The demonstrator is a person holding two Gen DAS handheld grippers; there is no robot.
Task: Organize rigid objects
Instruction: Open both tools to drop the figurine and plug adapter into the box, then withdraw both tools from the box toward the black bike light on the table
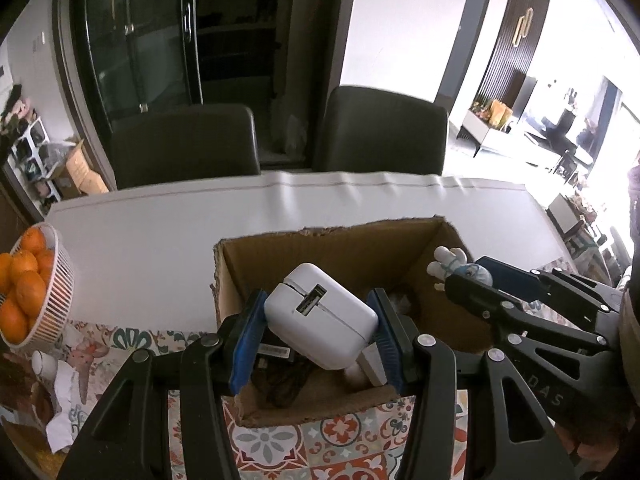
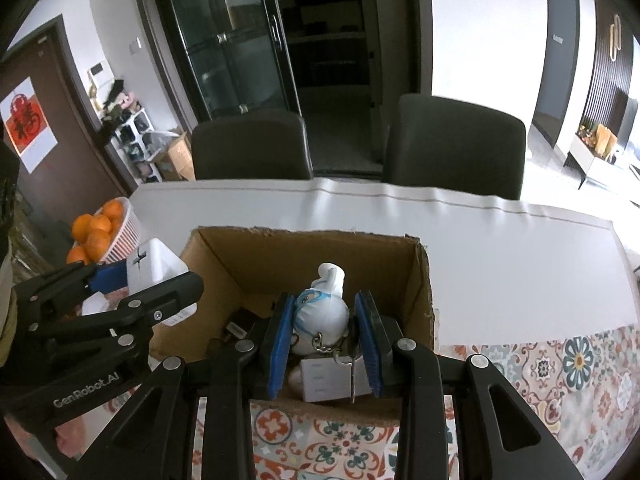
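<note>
Left wrist view: The left hand-held gripper (image 1: 318, 330) was closed on a white charger (image 1: 320, 320), the blue pads bearing on its two short ends. The charger's long axis ran from 10 o'clock to 4 o'clock, tilted, with the USB port facing the camera. It hung directly above the near half of the open cardboard box (image 1: 320, 240), which stood on the counter (image 1: 160, 220). The release point therefore lay straight below the jaws. Dark items and a white object lay in the box beneath the charger; they were largely covered and could not be identified. The right hand-held gripper (image 1: 460, 276) entered from 3 o'clock, holding a small white doll (image 1: 450, 260) over the box's right wall. A basket of oranges (image 1: 28, 280) stood at 9 o'clock, cut off by the frame edge.

Right wrist view: The right hand-held gripper (image 2: 324, 332) was clamped on the doll (image 2: 324, 308), head toward 12 o'clock, long axis along the fingers. A key chain hung from it. The doll was over the box's (image 2: 420, 280) near edge. The left hand-held gripper (image 2: 148, 276) with the charger (image 2: 154, 264) appeared at 9 o'clock. Both grippers seemed equally near the box. The box floor was mostly hidden.
</note>
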